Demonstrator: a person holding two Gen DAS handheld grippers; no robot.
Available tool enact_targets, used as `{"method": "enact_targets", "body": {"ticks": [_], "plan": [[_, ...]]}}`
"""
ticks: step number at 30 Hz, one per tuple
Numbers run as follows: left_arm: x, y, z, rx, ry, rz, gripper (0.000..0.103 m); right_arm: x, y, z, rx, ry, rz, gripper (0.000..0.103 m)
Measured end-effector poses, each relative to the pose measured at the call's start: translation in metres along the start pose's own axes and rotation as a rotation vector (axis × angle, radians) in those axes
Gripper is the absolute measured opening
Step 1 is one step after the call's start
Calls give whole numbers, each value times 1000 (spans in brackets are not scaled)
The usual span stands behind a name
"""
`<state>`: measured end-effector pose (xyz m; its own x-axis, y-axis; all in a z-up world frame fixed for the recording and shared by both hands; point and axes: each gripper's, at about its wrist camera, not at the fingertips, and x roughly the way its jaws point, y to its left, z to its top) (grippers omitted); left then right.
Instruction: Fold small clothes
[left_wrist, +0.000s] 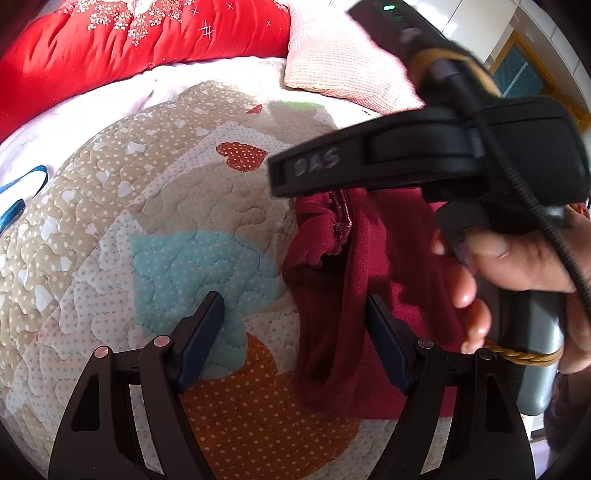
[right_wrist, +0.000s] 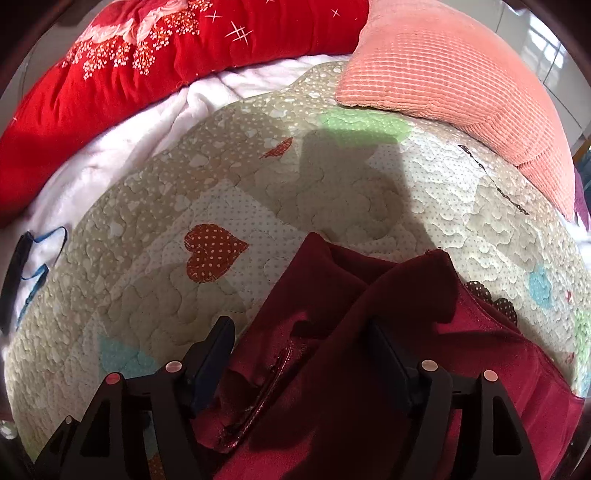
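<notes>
A small dark-red garment (left_wrist: 347, 295) lies crumpled on a patchwork quilt (left_wrist: 155, 206). My left gripper (left_wrist: 295, 306) is open, its right finger over the garment's left part and its left finger over bare quilt. The right gripper's black body (left_wrist: 424, 155), held by a hand, hangs above the garment in the left wrist view. In the right wrist view the garment (right_wrist: 369, 332) fills the lower middle, with a seam or zip line showing. My right gripper (right_wrist: 301, 332) is open, its fingers standing either side of the cloth just above it.
A red floral duvet (right_wrist: 110, 81) lies along the back. A pink ribbed pillow (right_wrist: 461, 74) sits at the back right. A white blanket (right_wrist: 122, 162) edges the quilt (right_wrist: 166, 280). A blue strap (right_wrist: 33, 266) lies at the left edge.
</notes>
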<state>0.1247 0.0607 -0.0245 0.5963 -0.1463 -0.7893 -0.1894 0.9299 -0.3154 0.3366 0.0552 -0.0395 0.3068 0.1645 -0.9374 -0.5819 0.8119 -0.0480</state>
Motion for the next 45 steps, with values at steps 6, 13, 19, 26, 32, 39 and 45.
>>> {"method": "enact_targets", "body": {"ticks": [6,13,19,26,32,39,45], "plan": [[3,4,4,-20,3,-23,80,-1,-1,-7,-37,-64,-78,49],[3,11,8,-83,-3,-149,83,-36,-43,-22,156,-175,149,25],[9,-2,8,-24,-19,-199,82,-52,-55,-31,219,-247,234,22],[-13,-29,12,64,-96,-334,22,-103,-83,-59,260,-369,261,17],[-40,-99,12,195,-96,-423,21,-170,-136,-107,298,-473,229,16],[-27,-213,-14,399,-5,-521,21,-210,-223,-196,451,-518,131,14],[37,-266,-55,467,167,-516,21,-156,-280,-266,627,-364,78,8]]}}
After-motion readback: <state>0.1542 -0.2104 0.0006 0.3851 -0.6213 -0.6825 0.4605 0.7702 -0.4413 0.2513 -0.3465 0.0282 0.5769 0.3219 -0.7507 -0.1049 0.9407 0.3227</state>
